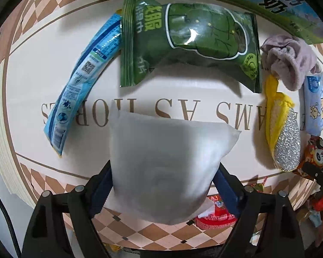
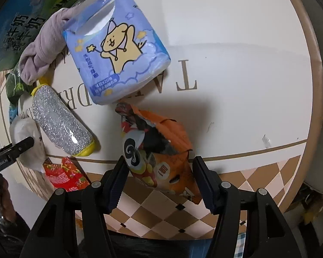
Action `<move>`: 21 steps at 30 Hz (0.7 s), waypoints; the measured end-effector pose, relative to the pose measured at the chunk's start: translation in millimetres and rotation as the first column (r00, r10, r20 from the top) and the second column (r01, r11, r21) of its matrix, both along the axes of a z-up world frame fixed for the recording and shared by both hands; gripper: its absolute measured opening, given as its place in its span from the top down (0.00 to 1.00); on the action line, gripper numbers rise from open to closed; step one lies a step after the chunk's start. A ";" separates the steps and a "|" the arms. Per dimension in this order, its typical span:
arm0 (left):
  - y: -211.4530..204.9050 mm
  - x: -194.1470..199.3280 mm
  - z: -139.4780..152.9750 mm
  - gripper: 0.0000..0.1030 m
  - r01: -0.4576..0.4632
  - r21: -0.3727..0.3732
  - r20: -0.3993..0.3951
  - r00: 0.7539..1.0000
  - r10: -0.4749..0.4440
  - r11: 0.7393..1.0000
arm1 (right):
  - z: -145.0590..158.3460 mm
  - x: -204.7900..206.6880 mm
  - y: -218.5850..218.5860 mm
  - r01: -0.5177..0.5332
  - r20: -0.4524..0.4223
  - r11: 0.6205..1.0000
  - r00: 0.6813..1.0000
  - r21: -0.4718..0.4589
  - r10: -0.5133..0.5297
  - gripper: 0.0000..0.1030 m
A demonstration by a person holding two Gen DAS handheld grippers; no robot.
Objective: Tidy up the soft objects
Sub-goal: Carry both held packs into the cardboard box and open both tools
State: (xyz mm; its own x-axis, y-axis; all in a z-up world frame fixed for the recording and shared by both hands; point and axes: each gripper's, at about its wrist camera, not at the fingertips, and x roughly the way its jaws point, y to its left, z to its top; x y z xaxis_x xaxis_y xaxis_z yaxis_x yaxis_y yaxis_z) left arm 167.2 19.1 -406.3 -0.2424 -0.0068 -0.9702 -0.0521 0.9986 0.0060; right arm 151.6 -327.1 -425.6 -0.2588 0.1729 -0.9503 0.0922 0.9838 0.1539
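Observation:
My left gripper (image 1: 163,176) is shut on a soft white pouch (image 1: 168,163) and holds it above the white table (image 1: 32,81). Beyond it lie a green snack bag (image 1: 189,45), a long blue packet (image 1: 84,81), a grey cloth (image 1: 290,58) and a yellow-and-silver scrubber (image 1: 284,133). My right gripper (image 2: 159,180) is open, its jaws on either side of an orange panda snack bag (image 2: 161,152) at the table's front edge. A blue tissue pack (image 2: 116,49) lies just behind that bag. The white pouch also shows in the right wrist view (image 2: 29,142).
A large green milk carton box (image 1: 247,0) lines the far side of the table. A red packet (image 2: 64,174) lies below the table edge on the checkered floor (image 2: 157,215). The table's right part (image 2: 247,86) is bare white.

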 end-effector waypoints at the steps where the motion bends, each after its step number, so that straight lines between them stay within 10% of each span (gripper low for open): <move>1: 0.1 -1.3 -2.2 0.15 0.002 0.004 0.004 1.000 -0.002 1.000 | -1.0 -0.2 -1.6 -0.004 0.005 1.000 1.000 -0.011 0.004 0.37; 11: 2.5 -25.2 27.9 0.32 -0.078 0.053 0.112 0.991 0.072 0.996 | 12.2 -3.2 -8.3 0.006 0.026 0.996 1.000 -0.091 -0.003 0.57; 21: -3.0 -26.5 184.4 0.33 -0.104 -0.035 0.339 0.935 0.109 0.994 | 149.5 -9.8 0.9 -0.090 0.211 0.991 0.975 0.100 0.067 0.57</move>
